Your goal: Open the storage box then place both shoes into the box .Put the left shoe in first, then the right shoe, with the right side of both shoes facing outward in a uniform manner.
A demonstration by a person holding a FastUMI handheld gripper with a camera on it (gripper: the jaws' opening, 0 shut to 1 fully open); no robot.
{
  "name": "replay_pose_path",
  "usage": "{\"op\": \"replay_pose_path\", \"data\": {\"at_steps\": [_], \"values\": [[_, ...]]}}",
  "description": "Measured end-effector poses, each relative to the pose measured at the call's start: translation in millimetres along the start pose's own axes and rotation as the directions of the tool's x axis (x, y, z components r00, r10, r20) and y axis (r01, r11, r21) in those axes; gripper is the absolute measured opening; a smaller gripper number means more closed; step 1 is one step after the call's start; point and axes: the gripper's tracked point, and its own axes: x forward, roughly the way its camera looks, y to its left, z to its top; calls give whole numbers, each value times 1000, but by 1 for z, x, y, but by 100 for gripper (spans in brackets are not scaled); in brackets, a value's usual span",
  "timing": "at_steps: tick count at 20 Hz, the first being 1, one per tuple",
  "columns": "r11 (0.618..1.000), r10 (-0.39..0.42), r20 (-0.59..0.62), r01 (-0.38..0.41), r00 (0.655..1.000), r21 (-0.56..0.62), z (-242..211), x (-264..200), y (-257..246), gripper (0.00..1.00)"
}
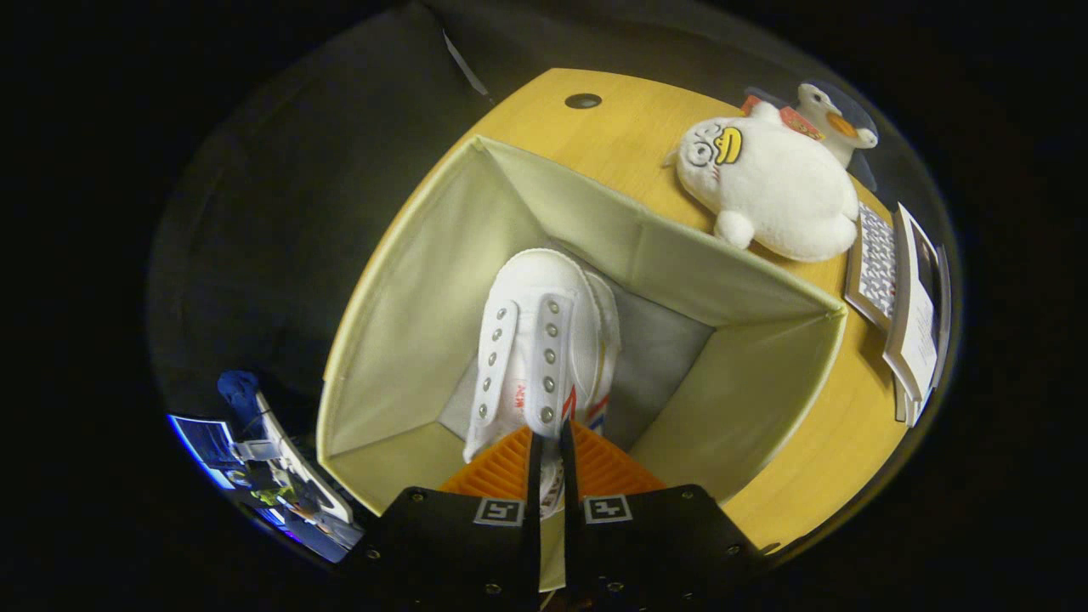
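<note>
One white canvas shoe (544,340) with metal eyelets and red-blue side stripes (no laces visible) hangs toe-down inside the open cream fabric storage box (408,323), just ahead of the fingers. The gripper (549,446) is clamped on the shoe's near edge, fingers almost together. One box, one shoe, on a wooden table (629,127). Far right: two plush toys (773,191), a stack of booklets (909,314).

The claw (549,442) pinches a white shoe (540,340) inside the open storage box (399,314).
</note>
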Motion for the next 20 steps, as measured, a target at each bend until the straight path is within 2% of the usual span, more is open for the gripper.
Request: {"op": "replay_pose_path", "data": {"at_steps": [1,2,3,4,5,6,7,10,14,17,20], "values": [[1000,8,24,-8,1000,-15,3,-12,2,15],[999,20,54,-18,998,-28,6,-24,2,32],[999,26,85,-23,996,-30,8,-38,0,41],[999,39,114,-36,993,-24,9,-52,-2,55],[999,52,143,-50,988,-18,10,-67,-4,64],[999,42,174,-41,984,-14,9,-81,-12,88],[999,40,208,-39,977,-8,10,-94,-18,98],[1000,1,309,-1,951,3,8,-128,-44,99],[997,-60,455,34,889,66,1,-179,-77,99],[991,-119,569,61,814,120,-1,-219,-101,99],[984,-170,693,89,701,151,-4,-267,-119,99]]}}
